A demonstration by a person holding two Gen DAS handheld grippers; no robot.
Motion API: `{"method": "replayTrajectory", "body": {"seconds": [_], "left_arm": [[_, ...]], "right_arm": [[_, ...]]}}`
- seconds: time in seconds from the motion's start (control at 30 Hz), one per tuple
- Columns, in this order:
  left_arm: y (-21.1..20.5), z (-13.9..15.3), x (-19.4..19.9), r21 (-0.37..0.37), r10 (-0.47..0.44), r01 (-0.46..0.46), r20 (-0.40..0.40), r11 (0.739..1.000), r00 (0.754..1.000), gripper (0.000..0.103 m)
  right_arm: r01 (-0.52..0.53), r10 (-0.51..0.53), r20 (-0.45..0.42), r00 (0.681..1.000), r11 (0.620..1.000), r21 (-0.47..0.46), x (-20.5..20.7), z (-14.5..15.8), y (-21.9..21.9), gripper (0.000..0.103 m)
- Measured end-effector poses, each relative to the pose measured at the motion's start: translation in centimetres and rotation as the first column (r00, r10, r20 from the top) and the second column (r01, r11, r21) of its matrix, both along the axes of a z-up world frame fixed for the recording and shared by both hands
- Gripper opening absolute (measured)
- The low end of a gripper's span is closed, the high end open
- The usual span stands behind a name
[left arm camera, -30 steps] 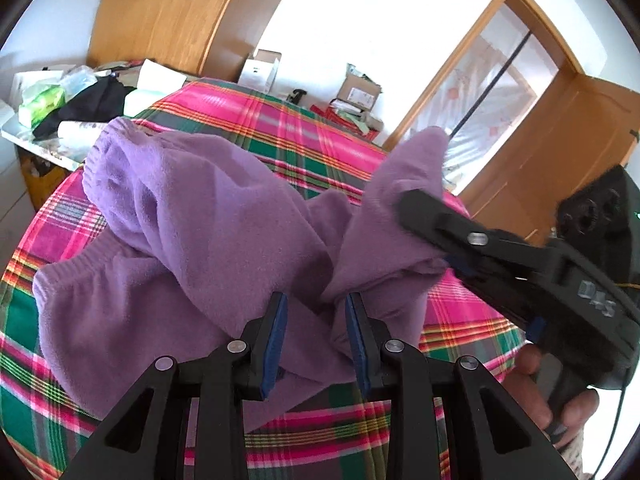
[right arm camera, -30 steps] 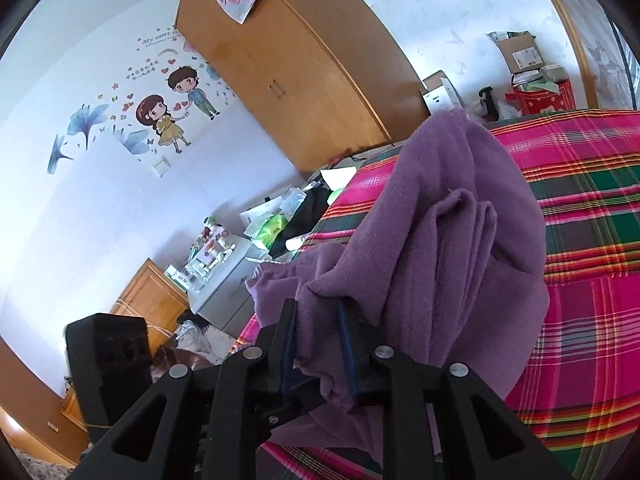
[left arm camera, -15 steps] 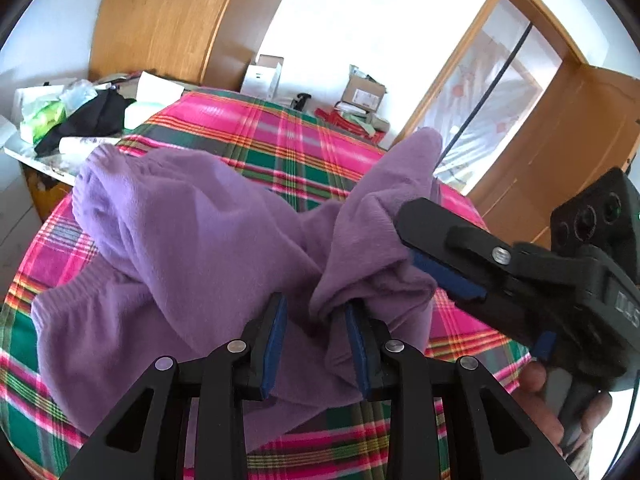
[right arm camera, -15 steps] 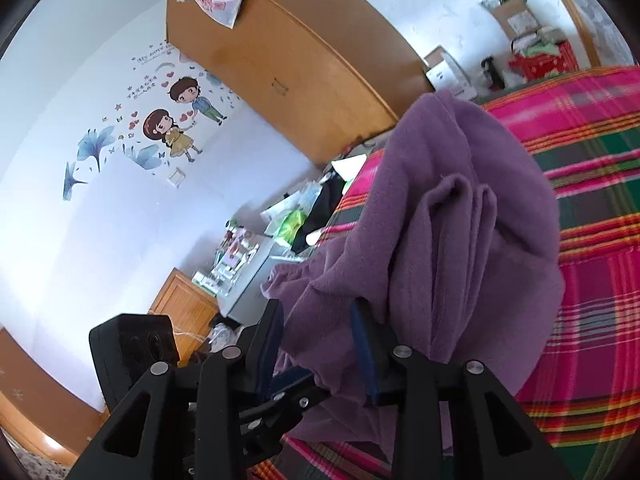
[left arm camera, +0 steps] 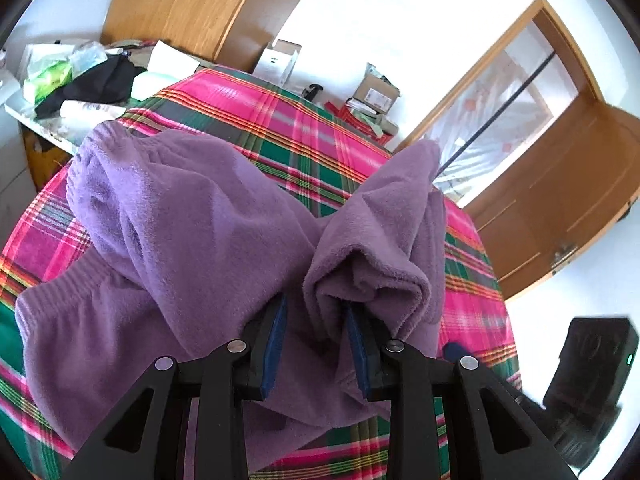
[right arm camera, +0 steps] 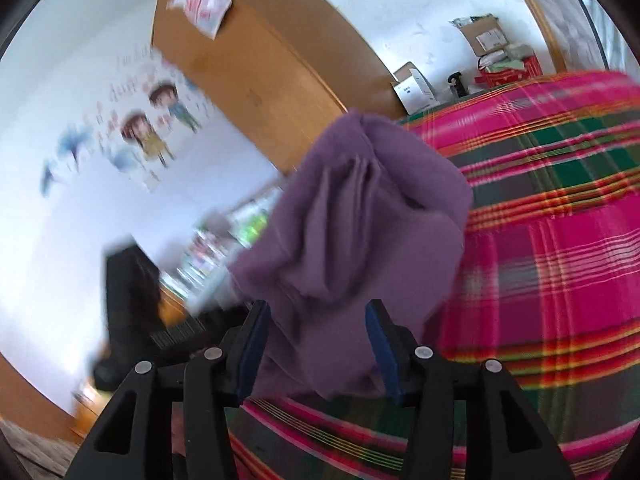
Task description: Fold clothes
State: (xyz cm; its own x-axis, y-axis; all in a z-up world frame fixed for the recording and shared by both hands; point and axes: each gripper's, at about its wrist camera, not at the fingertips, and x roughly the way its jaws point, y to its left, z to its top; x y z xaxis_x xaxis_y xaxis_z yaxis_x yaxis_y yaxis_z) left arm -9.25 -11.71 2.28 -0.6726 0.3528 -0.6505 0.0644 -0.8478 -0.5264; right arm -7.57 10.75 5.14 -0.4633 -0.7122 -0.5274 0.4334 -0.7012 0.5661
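A purple fleece garment (left arm camera: 188,216) lies rumpled on a pink and green plaid bed cover (left arm camera: 304,132). My left gripper (left arm camera: 314,308) is shut on a thick bunched fold of it, which rises as a hump (left arm camera: 380,248) just past the right pad. In the right wrist view the same purple garment (right arm camera: 360,216) stands between the blue pads of my right gripper (right arm camera: 316,308). Those jaws are opening, wide apart and not pressing the cloth. The right gripper's black housing (left arm camera: 588,384) shows at the lower right of the left wrist view, off the garment.
A cluttered side table (left arm camera: 80,80) with a black cloth and bottles stands left of the bed. A wooden wardrobe (left arm camera: 180,4) and cardboard boxes (left arm camera: 376,94) line the far wall. A wooden door (left arm camera: 560,184) stands open at the right.
The right gripper's jaws have spread and let go of the raised purple fold, and it has drawn back to the lower right. The left gripper keeps its hold and has shifted slightly.
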Motion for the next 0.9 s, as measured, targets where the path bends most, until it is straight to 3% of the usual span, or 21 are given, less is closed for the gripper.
{"method": "replayTrajectory", "body": {"seconds": [0.2, 0.47, 0.6, 0.73, 0.87, 0.9], "left_arm": [[-0.8, -0.2, -0.1, 0.046, 0.031, -0.032, 0.014, 0.998, 0.999, 0.031], [-1.2, -0.7, -0.3, 0.060, 0.041, -0.043, 0.032, 0.997, 0.999, 0.031], [-1.2, -0.8, -0.3, 0.059, 0.038, -0.040, 0.034, 0.997, 0.999, 0.031], [-1.2, -0.8, -0.3, 0.056, 0.036, -0.038, 0.037, 0.998, 0.999, 0.031], [-1.0, -0.6, -0.3, 0.047, 0.036, -0.037, 0.037, 0.998, 0.999, 0.031], [-1.0, -0.5, -0.3, 0.045, 0.035, -0.036, 0.036, 0.998, 0.999, 0.031]], "right_arm": [[-0.002, 0.039, -0.146, 0.989, 0.968, 0.249, 0.9, 0.3, -4.1, 0.051], [0.041, 0.131, -0.284, 0.950, 0.847, 0.530, 2.3, -0.6, -8.3, 0.052], [0.059, 0.139, -0.289, 0.947, 0.810, 0.583, 2.5, -1.4, -8.9, 0.050], [0.065, 0.124, -0.278, 0.953, 0.809, 0.584, 2.0, -1.6, -8.6, 0.047], [0.085, 0.074, -0.264, 0.962, 0.835, 0.543, 1.6, -1.0, -7.6, 0.019], [0.092, 0.060, -0.262, 0.963, 0.843, 0.531, 1.6, -0.9, -7.1, 0.018]]}}
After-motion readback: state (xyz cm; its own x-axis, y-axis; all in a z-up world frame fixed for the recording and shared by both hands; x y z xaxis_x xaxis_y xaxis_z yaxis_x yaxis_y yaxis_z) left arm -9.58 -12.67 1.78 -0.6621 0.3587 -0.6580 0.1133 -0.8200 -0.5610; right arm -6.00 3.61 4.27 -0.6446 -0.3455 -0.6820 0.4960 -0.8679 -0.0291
